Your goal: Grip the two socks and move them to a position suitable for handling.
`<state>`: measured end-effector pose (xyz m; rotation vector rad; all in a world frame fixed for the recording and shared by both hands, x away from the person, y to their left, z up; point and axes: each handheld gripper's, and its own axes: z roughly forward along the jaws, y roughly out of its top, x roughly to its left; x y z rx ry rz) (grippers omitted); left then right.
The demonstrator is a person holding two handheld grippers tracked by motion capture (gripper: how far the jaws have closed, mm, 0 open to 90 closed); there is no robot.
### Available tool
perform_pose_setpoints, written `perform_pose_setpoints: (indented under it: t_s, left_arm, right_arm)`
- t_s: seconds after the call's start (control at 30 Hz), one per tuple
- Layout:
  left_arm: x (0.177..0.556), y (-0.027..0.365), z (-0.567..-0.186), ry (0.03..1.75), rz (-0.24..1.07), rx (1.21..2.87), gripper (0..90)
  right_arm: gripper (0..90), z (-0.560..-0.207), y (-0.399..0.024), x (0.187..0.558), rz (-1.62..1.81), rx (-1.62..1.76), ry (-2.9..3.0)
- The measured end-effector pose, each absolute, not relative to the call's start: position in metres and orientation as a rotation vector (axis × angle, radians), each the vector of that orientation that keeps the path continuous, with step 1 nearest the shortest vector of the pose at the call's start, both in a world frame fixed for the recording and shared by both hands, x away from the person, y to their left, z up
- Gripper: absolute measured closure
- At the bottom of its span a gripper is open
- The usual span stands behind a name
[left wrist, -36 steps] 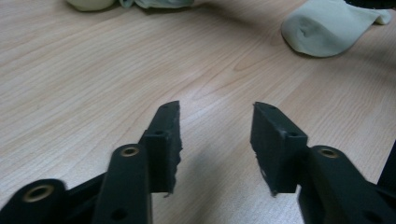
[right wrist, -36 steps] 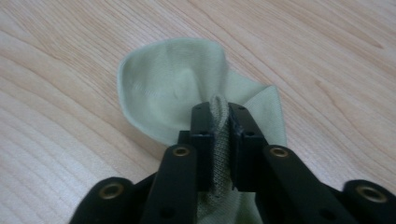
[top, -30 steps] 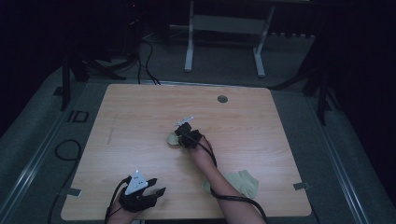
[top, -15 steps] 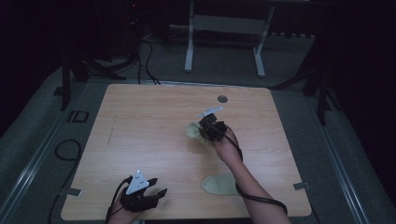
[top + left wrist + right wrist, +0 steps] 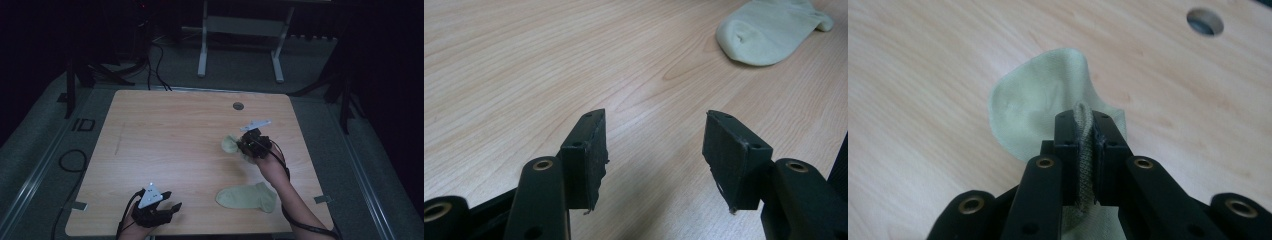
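A pale green sock [image 5: 231, 145] hangs just above the table at the right of middle, pinched by its edge in my right gripper [image 5: 245, 145]. In the right gripper view the jaws [image 5: 1087, 120] are shut on a fold of the sock [image 5: 1040, 102], which droops toward the wood. A second pale green sock [image 5: 246, 197] lies flat near the front right edge, beside the right forearm. My left gripper [image 5: 172, 209] rests at the front left edge; its jaws [image 5: 654, 150] have just been opening, stand apart and hold nothing. The flat sock [image 5: 769, 30] lies farther off in that view.
The wooden table [image 5: 165, 135] has a round cable hole [image 5: 238, 106] at its far middle, also seen as a hole [image 5: 1204, 21] past the held sock. Grey carpet, cables and a white frame's legs [image 5: 202, 55] surround the table.
The right gripper has carried its sock from the table's middle toward the right and far side, lifting it. The arm no longer covers the flat sock. The left hand stayed put.
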<state>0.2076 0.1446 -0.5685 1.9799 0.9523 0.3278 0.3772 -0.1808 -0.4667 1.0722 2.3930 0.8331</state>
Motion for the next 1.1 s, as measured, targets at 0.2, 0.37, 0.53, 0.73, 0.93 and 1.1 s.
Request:
perform_pose_setpoints:
  t_s: [0.2,0.37,0.53,0.73,0.93,1.1]
  left_arm:
    - [0.206,0.142,-0.566,0.930,0.313,1.976,42.9]
    - [0.209,0.135,-0.567,0.933,0.301,1.985,43.0]
    - [0.212,0.126,-0.564,0.905,0.301,1.994,42.9]
    - [0.221,0.113,-0.559,0.878,0.300,2.008,42.9]
    - [0.237,0.099,-0.551,0.853,0.304,2.020,42.9]
    - [0.258,0.079,-0.538,0.827,0.335,2.030,43.0]
  right_arm:
    - [82.8,-0.506,-0.193,0.368,0.792,1.116,2.446]
    - [82.2,-0.536,-0.189,0.365,0.760,1.134,2.480]
    - [64.0,-0.549,-0.189,0.365,0.815,1.140,2.507]
    - [49.7,-0.551,-0.178,0.362,0.786,1.107,2.490]
    - [40.8,-0.543,-0.177,0.366,0.806,1.112,2.505]
    - [50.4,-0.530,-0.180,0.355,0.811,1.050,2.513]
